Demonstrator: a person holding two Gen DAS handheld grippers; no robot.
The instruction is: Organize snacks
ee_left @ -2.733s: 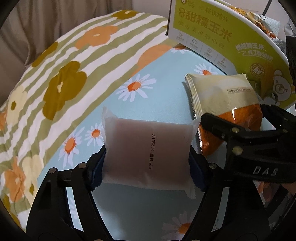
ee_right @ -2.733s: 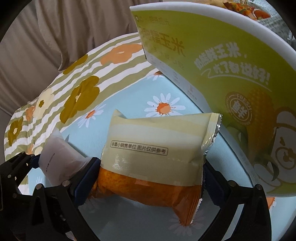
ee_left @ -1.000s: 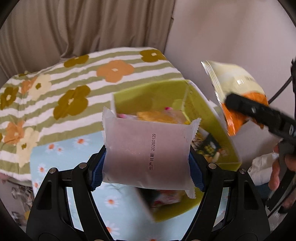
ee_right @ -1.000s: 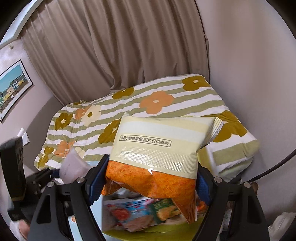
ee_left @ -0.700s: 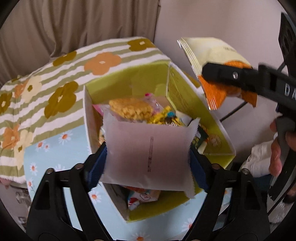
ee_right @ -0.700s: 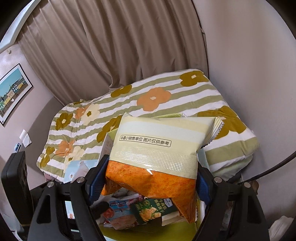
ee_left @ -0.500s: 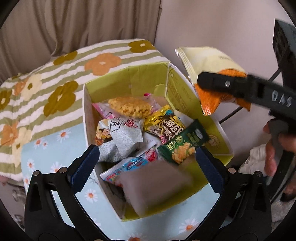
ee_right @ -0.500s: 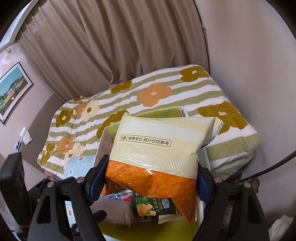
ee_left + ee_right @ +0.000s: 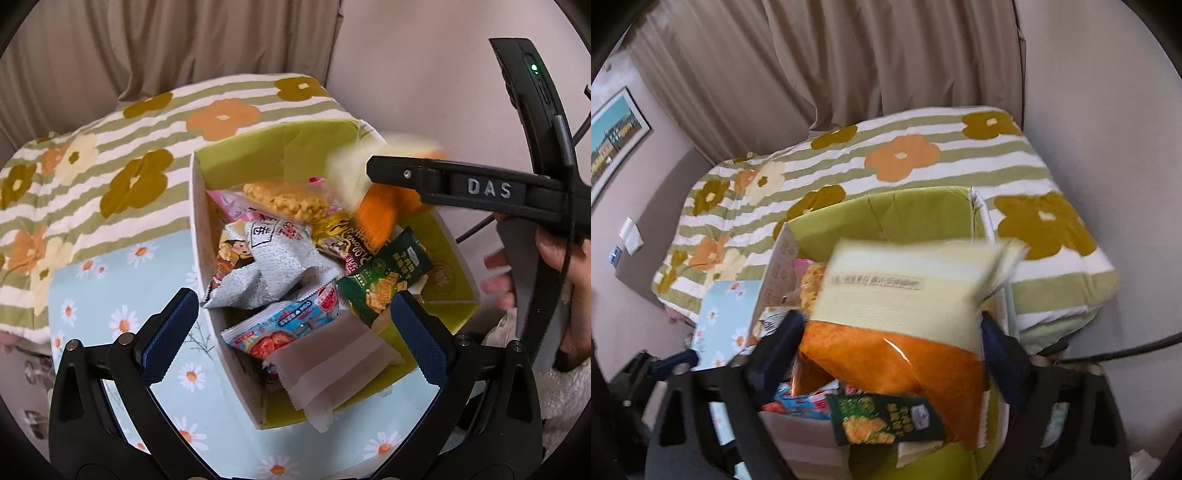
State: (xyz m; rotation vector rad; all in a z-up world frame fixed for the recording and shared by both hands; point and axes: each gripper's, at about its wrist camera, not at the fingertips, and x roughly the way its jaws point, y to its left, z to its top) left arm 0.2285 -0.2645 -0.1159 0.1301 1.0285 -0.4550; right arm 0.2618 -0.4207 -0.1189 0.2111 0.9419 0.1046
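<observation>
A green cardboard box holds several snack packs. The pale pink packet lies at the box's near corner, free of my left gripper, which is open above it. In the right wrist view the yellow-and-orange snack bag is blurred between the spread fingers of my right gripper, over the box. In the left wrist view the bag is a blur beside the right gripper's finger, above the packs.
The box stands on a blue daisy-print table. A bed with a striped flower quilt lies behind it. Curtains and a wall stand at the back. A green cracker pack leans at the box's right side.
My left gripper opened and the pink packet dropped into the box's near corner. My right gripper's jaws spread apart and the yellow-and-orange bag is moving, blurred, over the box.
</observation>
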